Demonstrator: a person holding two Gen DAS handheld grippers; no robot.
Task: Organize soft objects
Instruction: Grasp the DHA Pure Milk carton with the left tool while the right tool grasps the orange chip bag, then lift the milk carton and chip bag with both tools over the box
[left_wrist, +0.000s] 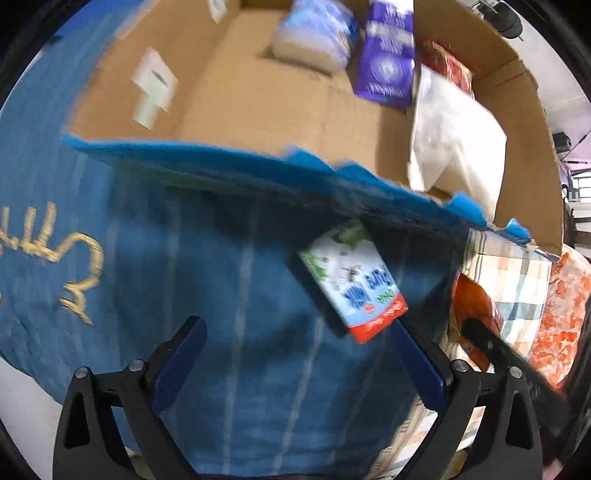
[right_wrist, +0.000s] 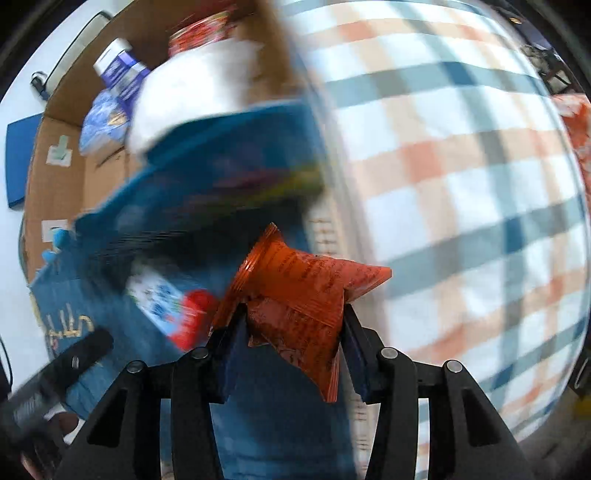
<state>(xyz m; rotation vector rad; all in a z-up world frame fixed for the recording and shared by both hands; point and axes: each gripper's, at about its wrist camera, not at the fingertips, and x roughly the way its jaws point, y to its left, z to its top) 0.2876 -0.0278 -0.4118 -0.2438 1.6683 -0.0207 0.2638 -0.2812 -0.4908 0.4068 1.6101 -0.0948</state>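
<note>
Right hand-held gripper (right_wrist: 291, 332) pinches an orange packet (right_wrist: 303, 295); left hand-held gripper (left_wrist: 295, 354) hangs spread by a tissue pack (left_wrist: 354, 280). Grip should hold firm until over the cardboard box (left_wrist: 258, 92).

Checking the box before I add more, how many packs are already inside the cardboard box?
4: a pale blue pack at the back, a purple pack beside it, a red pack, and a white pack nearest. Others may be hidden.

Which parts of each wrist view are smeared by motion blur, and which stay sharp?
Left wrist view: mild blur on the cardboard box and the small packet; the left gripper stays crisp. Right wrist view: heavy smear across the plaid cushion and box; the right gripper and the orange packet it holds stay sharp.
</note>
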